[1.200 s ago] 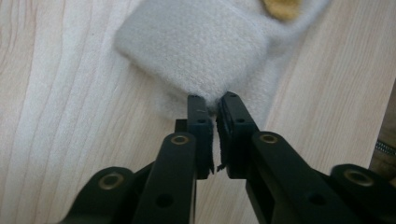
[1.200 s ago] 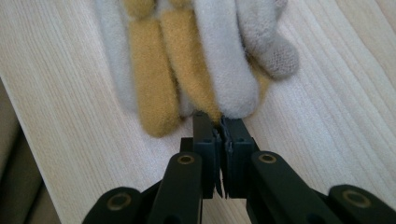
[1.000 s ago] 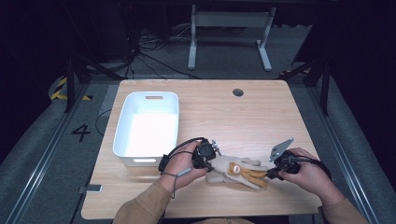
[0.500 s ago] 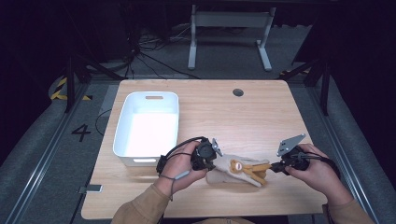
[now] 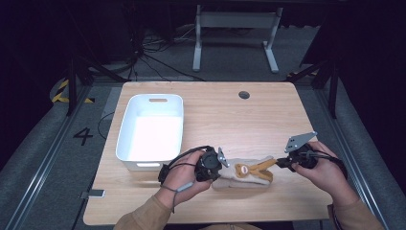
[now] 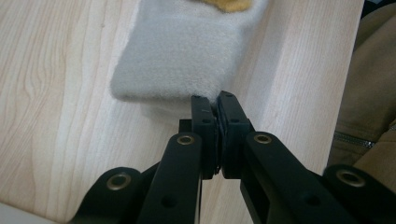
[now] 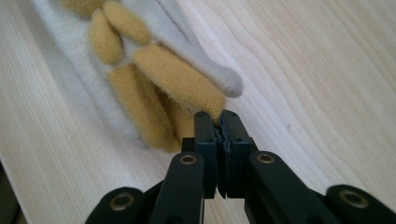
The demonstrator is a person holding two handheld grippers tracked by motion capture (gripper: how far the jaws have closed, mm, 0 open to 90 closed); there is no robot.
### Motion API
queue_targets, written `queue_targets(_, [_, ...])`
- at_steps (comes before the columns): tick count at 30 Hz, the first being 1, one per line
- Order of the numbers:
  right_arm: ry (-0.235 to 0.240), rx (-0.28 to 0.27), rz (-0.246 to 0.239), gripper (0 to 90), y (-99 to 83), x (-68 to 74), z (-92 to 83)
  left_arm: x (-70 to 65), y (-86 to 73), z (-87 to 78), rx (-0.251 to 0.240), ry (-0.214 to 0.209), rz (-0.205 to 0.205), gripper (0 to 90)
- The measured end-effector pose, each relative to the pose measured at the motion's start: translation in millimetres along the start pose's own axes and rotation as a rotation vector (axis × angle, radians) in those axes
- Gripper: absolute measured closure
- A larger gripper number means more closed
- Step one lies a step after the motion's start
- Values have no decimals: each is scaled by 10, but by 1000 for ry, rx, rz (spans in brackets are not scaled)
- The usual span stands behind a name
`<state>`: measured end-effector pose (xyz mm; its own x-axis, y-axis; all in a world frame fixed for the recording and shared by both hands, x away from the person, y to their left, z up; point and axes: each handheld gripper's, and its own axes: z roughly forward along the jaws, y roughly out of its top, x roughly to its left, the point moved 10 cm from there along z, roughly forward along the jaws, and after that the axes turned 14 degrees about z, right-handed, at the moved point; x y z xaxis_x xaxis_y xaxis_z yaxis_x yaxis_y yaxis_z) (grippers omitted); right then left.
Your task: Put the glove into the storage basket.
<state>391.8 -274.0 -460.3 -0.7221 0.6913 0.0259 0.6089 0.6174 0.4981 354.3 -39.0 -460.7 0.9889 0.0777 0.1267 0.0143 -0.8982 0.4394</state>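
Pale wooden table (image 5: pixel 210 115) carries a cream sock (image 5: pixel 242 178) stretched between two grippers. Left gripper (image 6: pixel 212 103) jaws clench its cuff; right gripper (image 7: pixel 219 119) jaws clench a tan limb, likely to flatten it.

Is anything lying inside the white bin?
No: in the high view the white bin shows a bare white floor, and the plush toy lies on the table beside it.

Each gripper has two flat black jaws built of linked bars, pinned with brass-coloured rivets and small dark screw holes. The right gripper (image 5: pixel 282 163) carries a grey three-cornered plate (image 5: pixel 300 141) on top at its 1 o'clock side, and the left gripper (image 5: pixel 216 168) trails a looping black cable (image 5: pixel 178 160) toward 9 o'clock. The person wears tan sleeves (image 5: pixel 149 216) and, in the left gripper view, a tan garment with a zip (image 6: pixel 355 139).
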Motion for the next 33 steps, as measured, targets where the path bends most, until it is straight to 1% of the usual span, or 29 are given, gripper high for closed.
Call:
queue_targets(1, [0,-9,1,872,16,-3,-1,-5,-4,-5,-1,3,-6,881])
queue_targets(2, [1,-14,0,872,28,-6,-4,-1,-9,-6,1,7,-1,881])
queue_targets(3, [-2,-19,-1,872,39,-15,-3,-17,-21,6,5,-1,-7,880])
queue_targets(5, [-3,-21,1,872,47,-16,-2,-19,-30,19,10,-4,0,880])
queue_targets(6, [-3,-22,1,872,53,-20,2,-31,-37,37,12,-9,-6,881])
queue_targets(7, [-2,-23,1,872,57,-23,5,-32,-43,53,12,-12,-3,881])
queue_targets(9, [-1,-21,6,872,58,-29,27,-44,-67,95,27,-29,-6,880])
queue_targets(10, [-1,-19,5,872,56,-32,37,-50,-88,121,40,-40,-18,879])
queue_targets(11, [1,-17,8,872,53,-34,57,-45,-103,133,50,-41,-21,878])
queue_targets(13, [10,-8,12,872,40,-31,89,-49,-137,176,73,-57,-24,876])
queue_targets(14, [21,11,17,872,15,-24,138,-55,-151,197,82,-66,-24,876])
queue_targets(15, [21,11,17,872,15,-24,138,-62,-159,223,88,-75,-24,876])
queue_targets(17, [24,32,18,871,-13,-25,180,-79,-175,270,110,-93,-14,876])
queue_targets(18, [25,41,14,871,-25,-27,200,-83,-175,289,113,-97,-11,875])
queue_targets(21, [27,42,17,871,-30,-30,204,-84,-183,323,124,-98,-8,875])
queue_targets(23, [22,31,24,871,-24,-37,193,-89,-182,322,126,-100,-8,875])
queue_targets(26, [25,29,25,871,-28,-41,181,-96,-188,339,135,-114,5,874])
queue_targets(29, [33,56,33,870,-64,-36,187,-100,-212,372,149,-128,-4,873])
queue_targets(31, [48,96,38,869,-114,-14,201,-103,-222,393,151,-136,-9,872])
queue_targets(33, [54,103,35,868,-126,-13,222,-102,-228,407,156,-138,-10,872])
